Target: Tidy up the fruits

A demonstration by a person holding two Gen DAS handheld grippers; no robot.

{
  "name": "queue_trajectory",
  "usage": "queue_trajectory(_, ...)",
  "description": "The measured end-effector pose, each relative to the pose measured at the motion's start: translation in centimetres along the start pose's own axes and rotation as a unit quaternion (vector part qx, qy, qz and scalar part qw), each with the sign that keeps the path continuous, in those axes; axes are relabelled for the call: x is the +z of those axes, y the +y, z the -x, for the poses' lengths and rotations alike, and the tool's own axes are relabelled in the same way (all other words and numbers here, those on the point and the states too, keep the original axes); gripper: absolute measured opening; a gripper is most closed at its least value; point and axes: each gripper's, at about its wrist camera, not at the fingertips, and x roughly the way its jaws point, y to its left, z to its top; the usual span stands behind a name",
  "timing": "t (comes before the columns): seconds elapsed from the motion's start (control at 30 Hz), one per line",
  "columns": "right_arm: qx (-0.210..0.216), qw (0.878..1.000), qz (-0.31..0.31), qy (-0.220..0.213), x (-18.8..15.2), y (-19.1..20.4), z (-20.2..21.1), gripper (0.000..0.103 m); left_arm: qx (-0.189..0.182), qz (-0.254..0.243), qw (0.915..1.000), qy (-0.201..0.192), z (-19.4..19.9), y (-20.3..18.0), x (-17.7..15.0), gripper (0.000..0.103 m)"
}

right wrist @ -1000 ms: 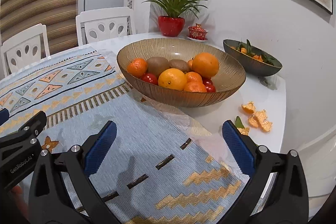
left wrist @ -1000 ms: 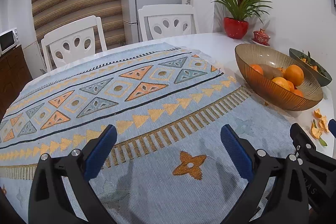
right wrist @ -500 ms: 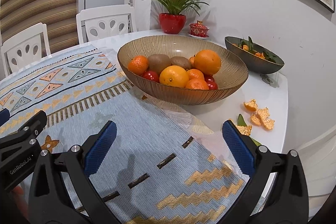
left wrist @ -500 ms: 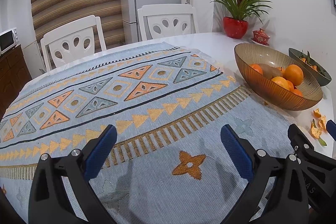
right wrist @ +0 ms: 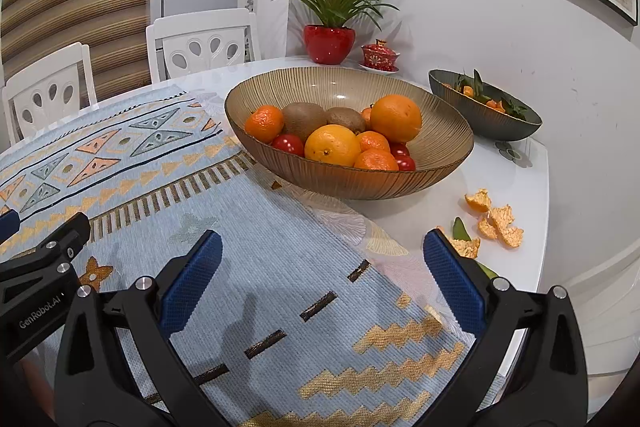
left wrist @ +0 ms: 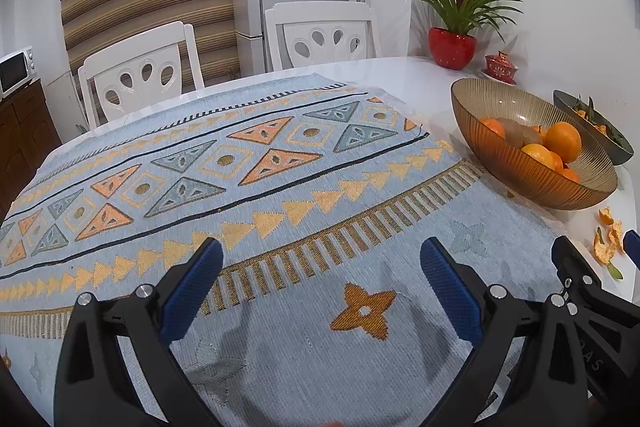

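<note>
A ribbed amber glass bowl (right wrist: 448,143) stands on the table ahead of my right gripper (right wrist: 320,253). It holds oranges (right wrist: 332,145), tangerines (right wrist: 264,123), two kiwis (right wrist: 304,119) and small red tomatoes (right wrist: 289,143). The bowl also shows at the right of the left wrist view (left wrist: 500,107). My right gripper is open and empty, above the blue patterned cloth (right wrist: 280,267), short of the bowl. My left gripper (left wrist: 320,263) is open and empty over the cloth (left wrist: 240,167), left of the bowl.
A dark bowl (right wrist: 460,95) with tangerines and leaves stands behind the amber bowl by the wall. Orange peel pieces (right wrist: 496,219) lie on the white table (right wrist: 520,179) at right. A red potted plant (right wrist: 330,43), a red lidded cup (right wrist: 380,57) and white chairs (left wrist: 320,35) stand at the back.
Both grippers have drifted slightly; the bowl sits a little lower and farther right in both views. Both grippers stay open and empty.
</note>
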Motion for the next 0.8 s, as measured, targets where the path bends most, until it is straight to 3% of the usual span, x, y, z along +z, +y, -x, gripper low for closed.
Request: queue_trajectory(0.8,0.0,1.0,0.001,0.0,-0.06,0.11,-0.01,0.1,0.001,-0.003,1.0,0.001,-0.11,0.04,-0.04,0.098)
